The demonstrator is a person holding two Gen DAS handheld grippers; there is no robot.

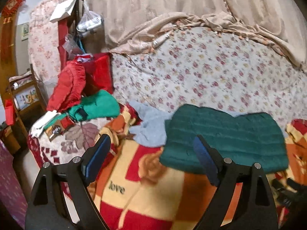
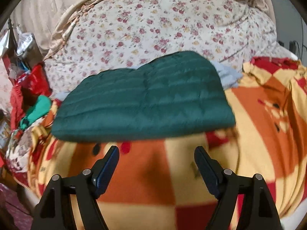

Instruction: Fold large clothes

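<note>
A dark green quilted garment [image 2: 142,97] lies folded flat on the bed, partly over a light blue garment [image 2: 228,74]. It also shows in the left wrist view [image 1: 226,138], with the light blue garment [image 1: 151,128] to its left. My left gripper [image 1: 151,140] is open and empty, its right finger over the green garment's near left edge. My right gripper [image 2: 156,150] is open and empty, just short of the garment's near edge, above the blanket.
An orange, yellow and red blanket [image 2: 153,184] covers the near bed; a floral sheet [image 2: 153,25] lies beyond. A pile of red [image 1: 71,84] and bright green clothes [image 1: 99,103] sits at the left. A beige curtain [image 1: 172,3] hangs behind. A wooden shelf [image 1: 21,95] stands far left.
</note>
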